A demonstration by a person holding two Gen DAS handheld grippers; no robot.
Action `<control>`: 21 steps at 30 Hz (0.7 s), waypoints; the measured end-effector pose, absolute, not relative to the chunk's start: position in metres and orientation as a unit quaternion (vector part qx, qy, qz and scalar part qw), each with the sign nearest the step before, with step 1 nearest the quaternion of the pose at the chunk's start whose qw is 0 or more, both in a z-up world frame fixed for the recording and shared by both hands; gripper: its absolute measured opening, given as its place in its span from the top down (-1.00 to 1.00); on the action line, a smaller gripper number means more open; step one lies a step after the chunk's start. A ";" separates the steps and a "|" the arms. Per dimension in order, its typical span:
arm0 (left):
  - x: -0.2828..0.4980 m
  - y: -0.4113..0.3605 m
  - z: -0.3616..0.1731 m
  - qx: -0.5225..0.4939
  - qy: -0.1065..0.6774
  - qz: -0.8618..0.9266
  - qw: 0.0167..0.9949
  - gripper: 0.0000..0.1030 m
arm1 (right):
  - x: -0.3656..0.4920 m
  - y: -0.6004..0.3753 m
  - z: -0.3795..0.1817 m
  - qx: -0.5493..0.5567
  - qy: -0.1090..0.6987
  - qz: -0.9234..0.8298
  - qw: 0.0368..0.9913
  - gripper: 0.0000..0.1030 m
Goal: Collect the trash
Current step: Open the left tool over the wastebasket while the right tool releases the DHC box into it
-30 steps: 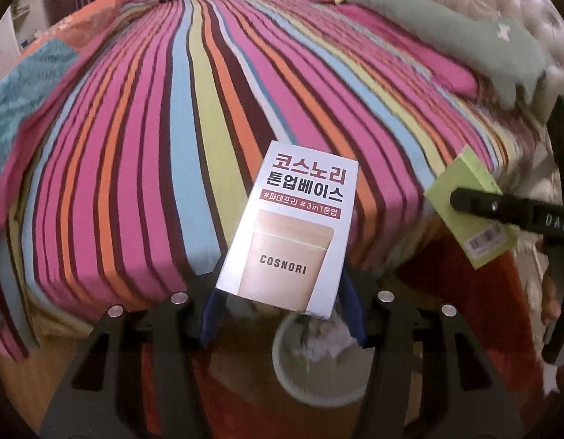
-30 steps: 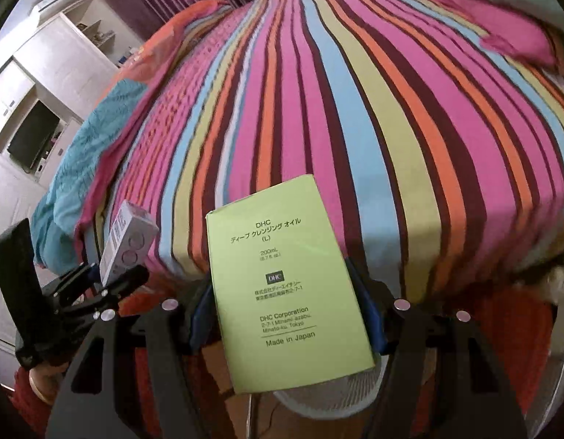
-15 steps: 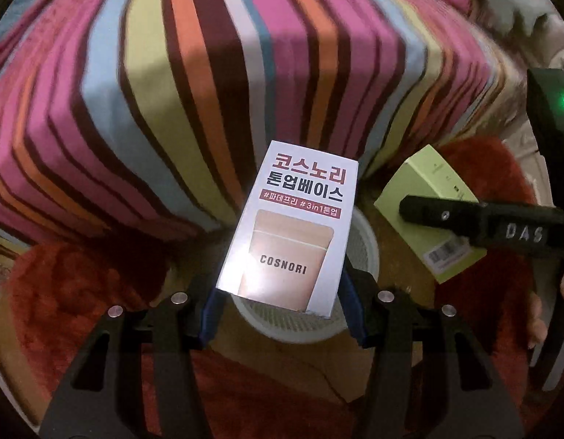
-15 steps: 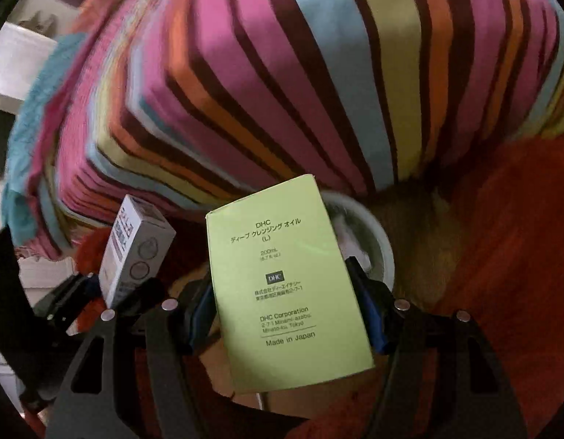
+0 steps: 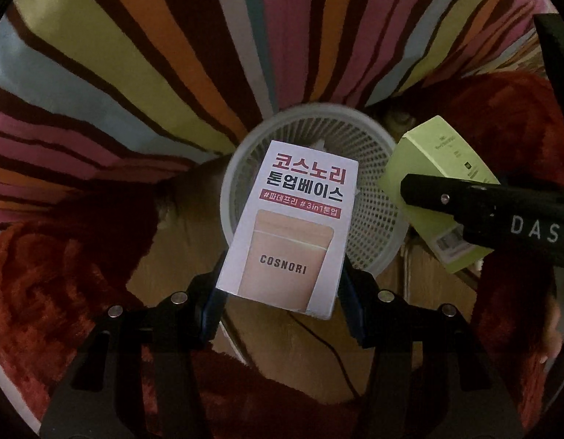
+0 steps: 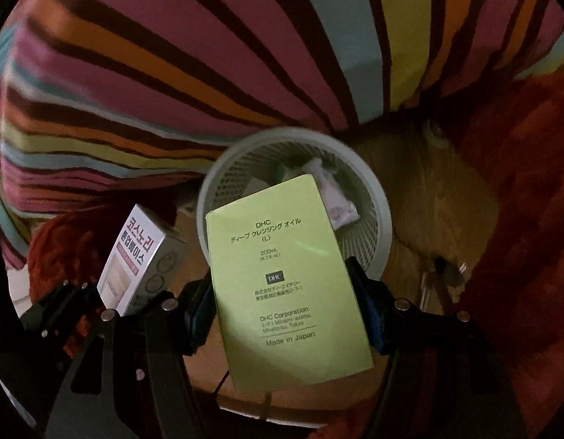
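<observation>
Below, two hand-held grippers are shown above a white perforated wastebasket (image 5: 373,219) that stands on a wooden floor (image 5: 165,263) at the foot of a striped bedspread (image 5: 172,73). The left gripper (image 5: 282,292) is pointed steeply downward, and a white COSNORI box (image 5: 293,226) is pinched between its blue-padded fingers (image 5: 212,303); the box's upper part is seen over the basket's opening. The right gripper (image 6: 285,311) is likewise closed on a lime-green DHC box (image 6: 282,274), held by its two long sides, with the top edge lying over the basket's rim (image 6: 377,197). Crumpled paper and wrappers (image 6: 337,197) are visible inside the basket. In the left wrist view, the green box is seen at the right, just beside the basket, with the black finger of the right gripper across it. In the right wrist view, the white box is seen at the lower left, well clear of the green one. A red shaggy rug (image 5: 44,274) is spread around the bare floor on both sides.
</observation>
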State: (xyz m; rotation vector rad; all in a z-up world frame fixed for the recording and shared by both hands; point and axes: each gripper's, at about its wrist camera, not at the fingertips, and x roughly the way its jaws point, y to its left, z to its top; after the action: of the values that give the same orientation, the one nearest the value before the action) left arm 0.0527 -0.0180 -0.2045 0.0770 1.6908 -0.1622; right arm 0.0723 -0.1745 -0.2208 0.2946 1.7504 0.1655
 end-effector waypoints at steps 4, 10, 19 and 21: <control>0.057 -0.012 -0.219 0.030 0.766 -0.066 0.639 -0.04 | 0.072 -0.172 -0.245 0.144 0.788 0.059 0.595 -0.21; 0.060 -0.013 -0.228 0.017 0.781 -0.070 0.620 -0.10 | 0.072 -0.173 -0.255 0.145 0.805 0.045 0.573 -0.60; 0.064 -0.006 -0.222 0.005 0.775 -0.053 0.630 -0.37 | 0.072 -0.178 -0.249 0.148 0.798 0.039 0.582 -0.73; 0.065 -0.004 -0.217 0.002 0.768 -0.049 0.639 -0.37 | 0.071 -0.177 -0.245 0.148 0.794 0.041 0.588 -0.73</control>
State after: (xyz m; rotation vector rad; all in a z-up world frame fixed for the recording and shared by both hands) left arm 0.0649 -0.0040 -0.2169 0.0040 1.7515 -0.1111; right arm 0.0707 -0.1775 -0.2449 0.3439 1.8493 0.0948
